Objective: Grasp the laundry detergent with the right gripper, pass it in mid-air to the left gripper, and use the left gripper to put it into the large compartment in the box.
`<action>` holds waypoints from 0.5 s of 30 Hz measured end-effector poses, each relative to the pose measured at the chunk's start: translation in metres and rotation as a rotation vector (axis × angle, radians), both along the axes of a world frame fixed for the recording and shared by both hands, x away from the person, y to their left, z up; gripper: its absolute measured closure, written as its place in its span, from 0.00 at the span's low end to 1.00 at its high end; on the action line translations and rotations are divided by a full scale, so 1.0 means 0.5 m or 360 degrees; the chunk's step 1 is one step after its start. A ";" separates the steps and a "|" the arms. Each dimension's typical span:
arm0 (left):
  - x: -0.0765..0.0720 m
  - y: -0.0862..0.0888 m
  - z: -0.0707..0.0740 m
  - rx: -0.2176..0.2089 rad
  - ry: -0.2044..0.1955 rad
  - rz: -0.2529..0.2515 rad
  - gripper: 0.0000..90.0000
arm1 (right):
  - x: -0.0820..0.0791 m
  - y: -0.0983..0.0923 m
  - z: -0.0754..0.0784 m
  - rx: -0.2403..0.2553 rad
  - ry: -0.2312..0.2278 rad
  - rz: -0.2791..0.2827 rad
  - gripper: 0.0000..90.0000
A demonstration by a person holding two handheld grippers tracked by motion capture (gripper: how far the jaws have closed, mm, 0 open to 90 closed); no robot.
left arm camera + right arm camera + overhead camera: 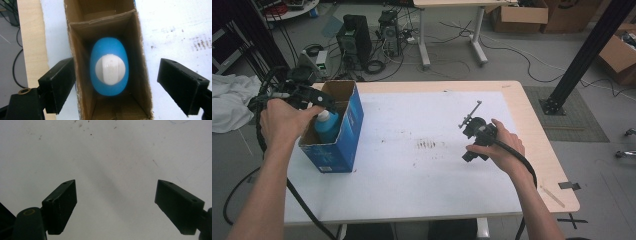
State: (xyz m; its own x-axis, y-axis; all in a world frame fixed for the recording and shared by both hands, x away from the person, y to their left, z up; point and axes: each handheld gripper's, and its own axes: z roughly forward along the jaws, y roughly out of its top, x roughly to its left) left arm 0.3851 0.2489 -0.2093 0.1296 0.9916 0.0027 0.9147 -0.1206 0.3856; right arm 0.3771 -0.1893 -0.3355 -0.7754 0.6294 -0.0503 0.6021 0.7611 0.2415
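We see the left gripper above a blue box, fingers wide, a blue bottle standing inside. The right gripper hangs over the white bench, fingers wide and empty.

Beyond the wooden counter, a grey floor carries tangled cables, computer towers, cardboard boxes and a white-legged desk.
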 end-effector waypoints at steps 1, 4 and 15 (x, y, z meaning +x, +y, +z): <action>0.000 0.000 0.003 -0.0006 -0.0008 0.0001 0.18 | 0.000 0.001 0.000 0.0002 -0.0001 -0.0002 0.20; 0.000 -0.002 0.013 -0.0002 -0.0020 -0.0002 0.18 | 0.000 0.002 0.000 0.0002 0.0000 0.0005 0.20; 0.011 -0.008 0.054 0.0034 -0.0009 -0.0035 0.17 | 0.000 -0.002 0.004 0.0002 -0.0001 -0.0015 0.20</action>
